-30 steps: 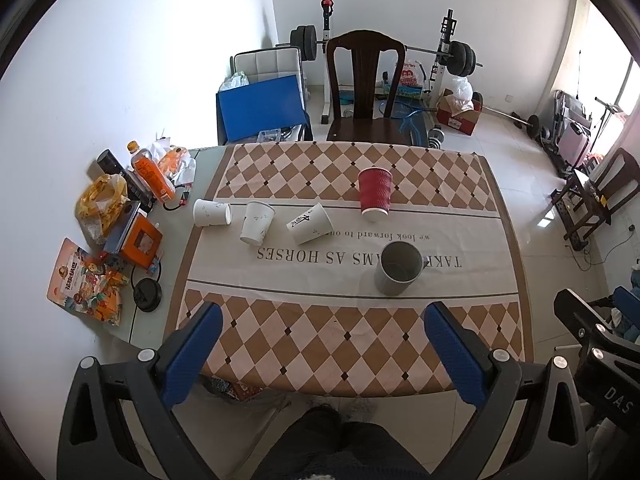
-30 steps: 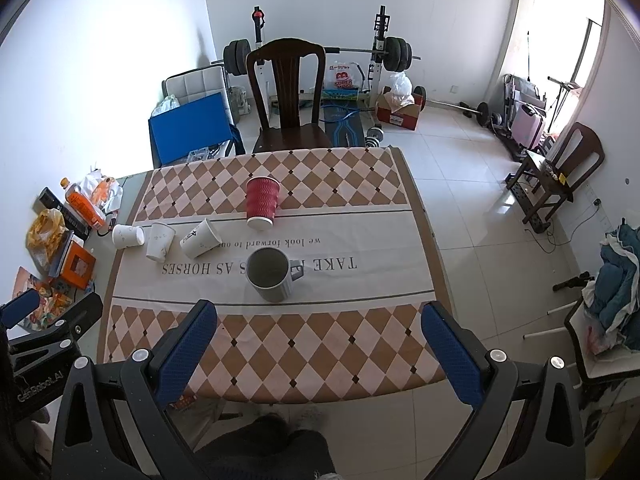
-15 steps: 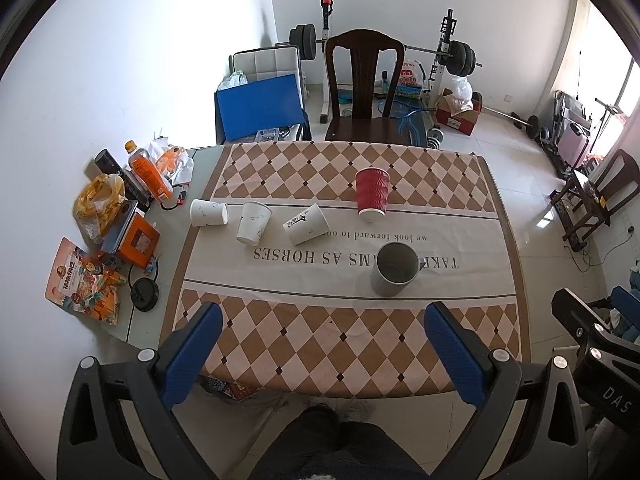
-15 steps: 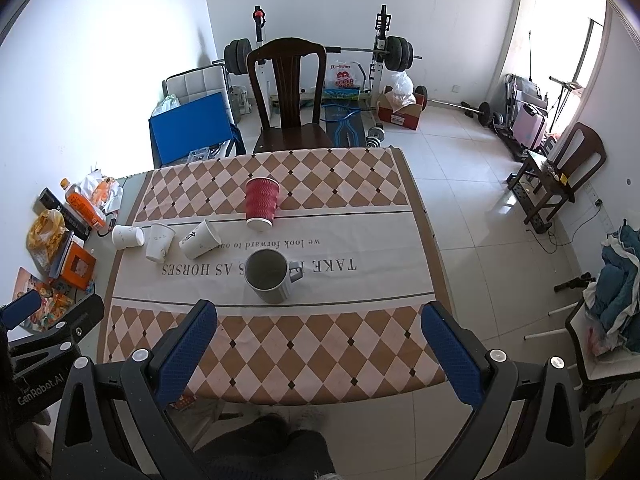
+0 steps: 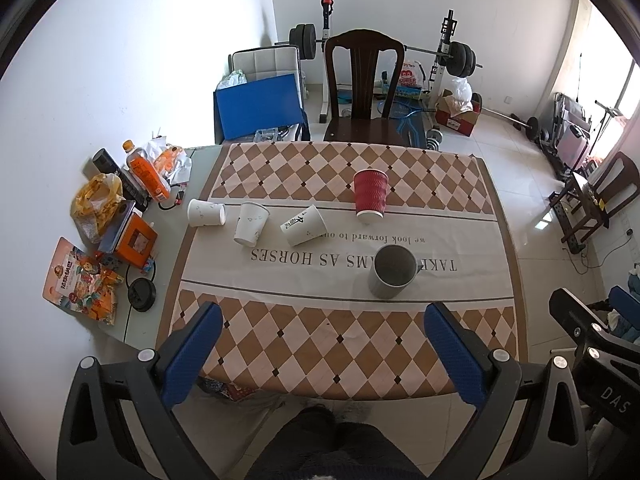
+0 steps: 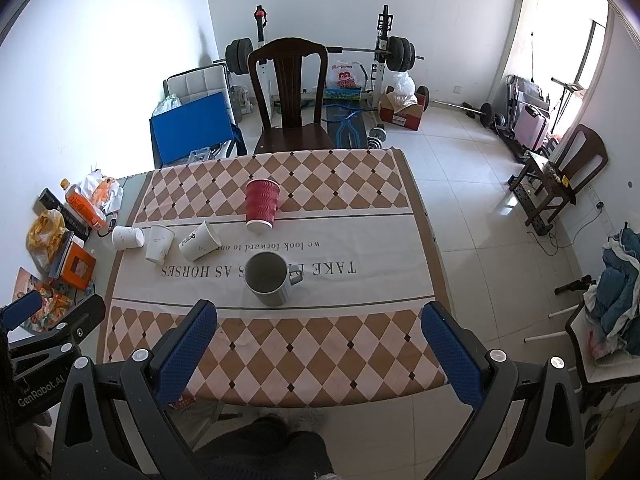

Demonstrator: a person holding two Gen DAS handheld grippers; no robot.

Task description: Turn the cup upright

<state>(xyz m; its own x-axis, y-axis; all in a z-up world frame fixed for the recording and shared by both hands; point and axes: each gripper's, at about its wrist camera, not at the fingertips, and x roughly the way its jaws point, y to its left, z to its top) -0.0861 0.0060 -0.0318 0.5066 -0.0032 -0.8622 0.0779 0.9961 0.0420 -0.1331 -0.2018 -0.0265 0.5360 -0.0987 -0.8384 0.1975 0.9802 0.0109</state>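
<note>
A red ribbed paper cup stands upside down near the middle of the checkered tablecloth. A grey mug stands upright in front of it. Three white paper cups lie or lean at the left: one on its side, one inverted, one tipped. My left gripper and right gripper are both open and empty, high above the table's near edge.
Snack bags, an orange bottle and boxes clutter the table's left end. A dark wooden chair stands at the far side. Weights and a barbell rack line the back wall. The table edge drops to tiled floor at right.
The views shift only slightly; the table sits a little lower and closer in the left view. No object has moved.
</note>
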